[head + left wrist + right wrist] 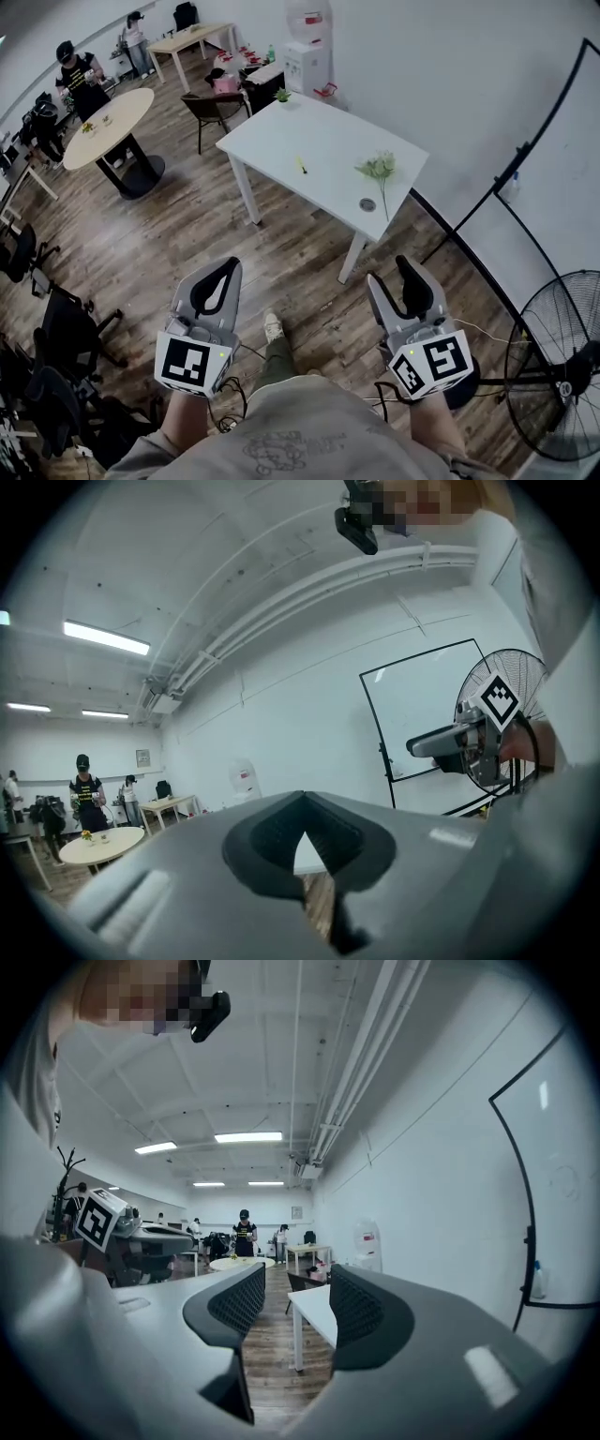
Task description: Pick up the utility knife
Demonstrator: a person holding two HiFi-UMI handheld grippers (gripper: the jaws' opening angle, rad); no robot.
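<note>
Head view, looking steeply down. The left gripper [225,274] and right gripper [392,277] are held side by side in the lower half of the frame, over wood-plank floor [187,234] and well apart from the white table [281,131] at upper centre. The utility knife [301,166], seen only as a small yellow sliver too small to resolve, lies near the middle of the tabletop. A green plant sprig [379,169] lies to its right and a small dark round object [367,204] sits near the table's right-hand edge; neither touches the knife. In the left gripper view, the left gripper [302,801] has its jaw tips meeting, a small open window below them showing only table and floor; nothing is held. In the right gripper view, the right gripper [296,1283] has its jaws set apart, with the table corner [314,1307] and floor visible through the empty gap. Only floor separates the grippers from the table, with the person's shoe [273,326] between them at lower centre. Surroundings: a dark chair [208,108] and water dispenser [307,54] beyond the table, a round table [108,122] at upper left with a standing person [80,80] behind it, a standing fan [562,366] at lower right, and a whiteboard [562,178] along the right edge.
</note>
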